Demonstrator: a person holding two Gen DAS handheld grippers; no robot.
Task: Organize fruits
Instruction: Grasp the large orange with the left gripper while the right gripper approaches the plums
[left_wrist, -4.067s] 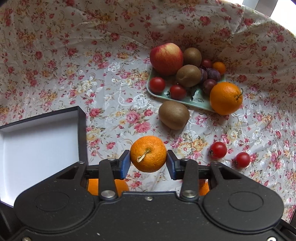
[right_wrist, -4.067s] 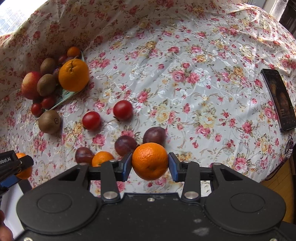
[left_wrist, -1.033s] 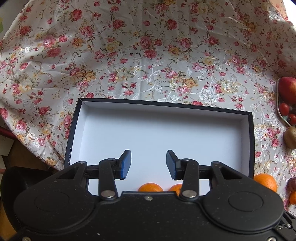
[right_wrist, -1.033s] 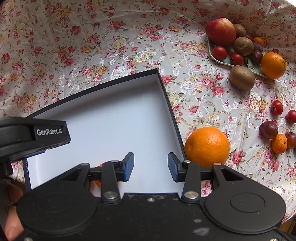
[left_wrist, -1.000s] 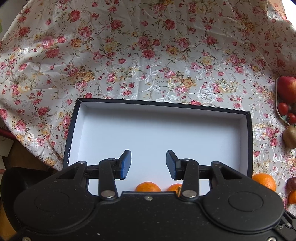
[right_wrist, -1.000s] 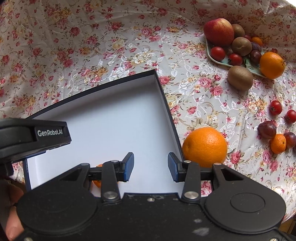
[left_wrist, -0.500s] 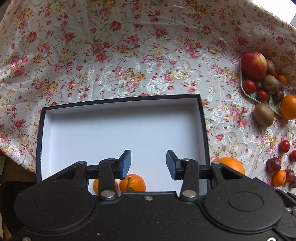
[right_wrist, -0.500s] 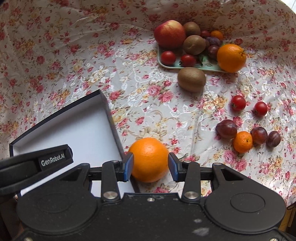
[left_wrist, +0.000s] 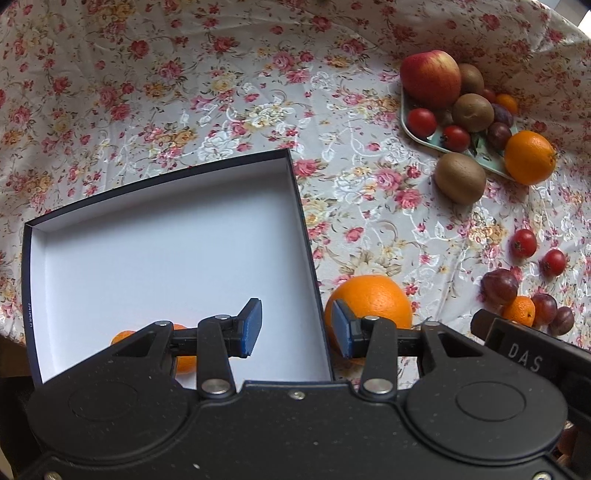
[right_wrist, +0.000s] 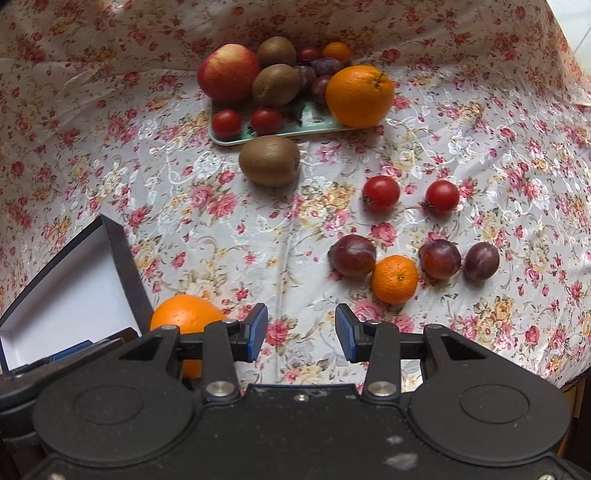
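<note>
Reading "DAS": right hand-held gripper (left_wrist: 532, 360)

A large round orange (left_wrist: 371, 297) lies on the floral cloth just outside the right wall of the open dark box with a white inside (left_wrist: 155, 254), where two small oranges (left_wrist: 184, 363) sit at the near edge. Plums, cherry tomatoes and a small mandarin (right_wrist: 394, 278) lie loose, and a pale green tray (right_wrist: 280, 129) holds an apple, kiwis and tomatoes.

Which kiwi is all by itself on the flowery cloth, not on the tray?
The kiwi just in front of the green tray. The other two kiwis sit on the tray beside the apple.
</note>
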